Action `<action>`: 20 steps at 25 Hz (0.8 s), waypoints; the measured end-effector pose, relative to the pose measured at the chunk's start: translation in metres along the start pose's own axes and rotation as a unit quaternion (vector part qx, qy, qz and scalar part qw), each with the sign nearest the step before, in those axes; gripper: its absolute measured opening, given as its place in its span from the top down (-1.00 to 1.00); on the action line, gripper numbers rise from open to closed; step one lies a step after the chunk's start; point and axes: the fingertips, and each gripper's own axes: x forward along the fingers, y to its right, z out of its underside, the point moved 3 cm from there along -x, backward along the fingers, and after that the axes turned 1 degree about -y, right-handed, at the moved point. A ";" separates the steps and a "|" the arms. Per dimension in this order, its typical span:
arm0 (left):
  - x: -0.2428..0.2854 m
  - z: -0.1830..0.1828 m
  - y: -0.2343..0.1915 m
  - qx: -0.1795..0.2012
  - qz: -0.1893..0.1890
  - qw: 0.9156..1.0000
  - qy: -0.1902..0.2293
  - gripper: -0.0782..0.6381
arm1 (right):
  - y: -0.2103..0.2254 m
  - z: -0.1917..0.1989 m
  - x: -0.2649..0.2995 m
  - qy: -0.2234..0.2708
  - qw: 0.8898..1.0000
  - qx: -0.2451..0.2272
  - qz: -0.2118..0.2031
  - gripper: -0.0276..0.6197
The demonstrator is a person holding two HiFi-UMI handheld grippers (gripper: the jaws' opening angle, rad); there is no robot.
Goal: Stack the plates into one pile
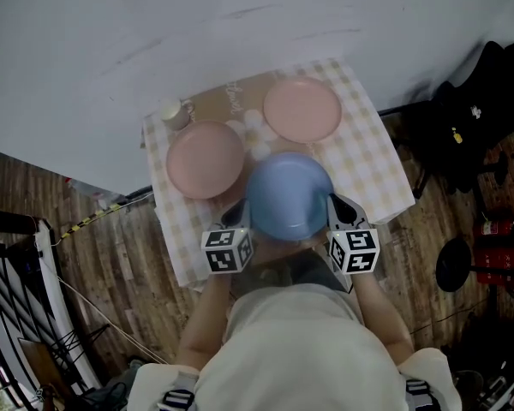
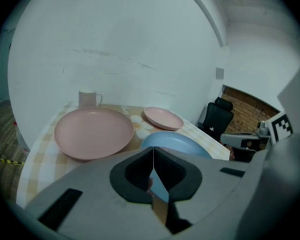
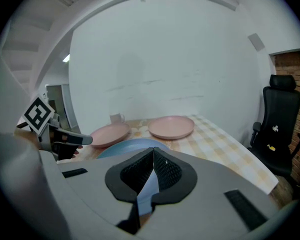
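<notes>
Near plate (image 1: 289, 195) is blue, left plate (image 1: 206, 159) and far plate (image 1: 302, 110) pink, tablecloth (image 1: 373, 161) yellow-and-white checked.

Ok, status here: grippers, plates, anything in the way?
Left gripper, right gripper both shut on blue plate rim. Left pink plate, right pink plate apart, unstacked. Mug at back corner; path looks clear.

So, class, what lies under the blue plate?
The checked tablecloth shows around the blue plate. The patch directly beneath is covered by the plate itself, so anything lying there, and whether the plate touches the cloth or hangs above it, cannot be seen.
</notes>
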 end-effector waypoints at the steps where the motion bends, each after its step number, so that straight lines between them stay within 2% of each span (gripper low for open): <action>1: 0.002 0.002 -0.003 -0.001 -0.002 1.000 -0.005 0.77 | 0.003 0.004 0.004 -0.008 1.000 0.000 0.003 0.91; 9: 0.019 0.018 -0.015 -0.004 -0.005 0.999 -0.039 0.76 | 0.023 0.037 0.025 -0.063 0.998 0.016 0.025 0.88; 10: 0.021 0.020 -0.016 -0.003 -0.004 0.999 -0.044 0.74 | 0.024 0.040 0.026 -0.068 0.997 0.018 0.026 0.82; 12: 0.025 0.023 -0.017 0.001 -0.004 0.999 -0.053 0.50 | 0.026 0.045 0.029 -0.078 0.996 0.020 0.026 0.69; 20: 0.039 0.035 -0.020 0.007 -0.009 0.997 -0.082 0.35 | 0.031 0.060 0.041 -0.108 0.993 0.022 0.029 0.50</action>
